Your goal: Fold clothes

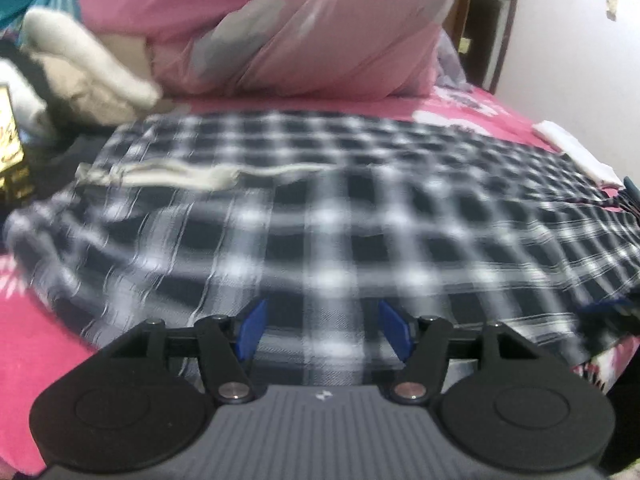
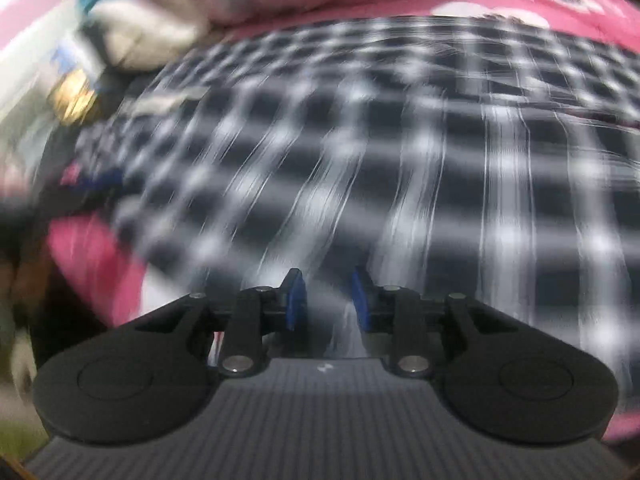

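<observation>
A bed (image 1: pixel 48 360) with a bright pink printed sheet fills both views, with a pale wall (image 1: pixel 568 52) and a dark doorway (image 1: pixel 484 28) behind it on the right of the left wrist view. Spread flat across the middle of the bed lies the plaid garment (image 1: pixel 360 216), a thin woven cloth in dark navy or black with white crossing bands, softly rippled and bunched along its left edge; a pale strip of lining or waistband (image 1: pixel 160 174) shows near its upper left. Behind it a puffy pink and grey quilt (image 1: pixel 304 28) is heaped up, and a pile of white and cream clothes (image 1: pixel 88 68) sits beside the quilt on the left. A small white folded cloth (image 1: pixel 576 152) lies at the bed's right edge. The left gripper (image 1: pixel 324 330) hovers low over the near hem of the garment with its blue-padded jaws spread apart, nothing between them. The right gripper (image 2: pixel 326 298) is also over the near edge of the garment, its jaws parted by a narrower gap; this view is heavily smeared, so whether cloth sits between them cannot be told.
</observation>
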`<act>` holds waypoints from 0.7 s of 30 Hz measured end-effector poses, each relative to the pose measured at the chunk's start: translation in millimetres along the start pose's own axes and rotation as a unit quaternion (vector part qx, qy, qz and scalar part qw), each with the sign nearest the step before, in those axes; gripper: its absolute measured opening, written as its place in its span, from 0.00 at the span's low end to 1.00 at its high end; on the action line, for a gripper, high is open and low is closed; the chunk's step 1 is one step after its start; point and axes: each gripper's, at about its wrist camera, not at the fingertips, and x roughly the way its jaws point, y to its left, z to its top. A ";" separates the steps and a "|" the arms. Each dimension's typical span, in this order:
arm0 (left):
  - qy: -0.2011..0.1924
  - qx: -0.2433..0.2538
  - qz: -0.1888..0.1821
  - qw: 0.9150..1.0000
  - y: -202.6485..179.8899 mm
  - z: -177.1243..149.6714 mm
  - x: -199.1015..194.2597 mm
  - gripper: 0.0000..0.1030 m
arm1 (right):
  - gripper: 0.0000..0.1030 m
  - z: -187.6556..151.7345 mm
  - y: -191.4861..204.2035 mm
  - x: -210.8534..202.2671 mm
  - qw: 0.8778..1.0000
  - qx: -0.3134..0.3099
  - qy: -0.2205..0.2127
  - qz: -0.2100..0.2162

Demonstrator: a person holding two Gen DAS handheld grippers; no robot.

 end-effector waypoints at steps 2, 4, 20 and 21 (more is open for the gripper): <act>0.005 -0.009 0.001 1.000 9.9 -5.5 -1.2 0.62 | 0.26 -4.3 10.7 -12.6 1.000 -0.017 0.020 0.012; -0.001 -0.017 0.000 1.000 15.3 -6.9 -3.7 0.62 | 0.25 2.7 21.5 -7.3 0.999 -0.027 0.012 0.020; -0.031 -0.041 0.043 0.998 45.9 4.4 -21.5 0.62 | 0.26 32.7 87.3 32.5 0.991 -0.099 -0.010 0.094; -0.035 -0.045 0.045 0.997 48.1 5.4 -23.1 0.62 | 0.26 42.6 88.2 36.8 0.991 -0.105 -0.027 0.076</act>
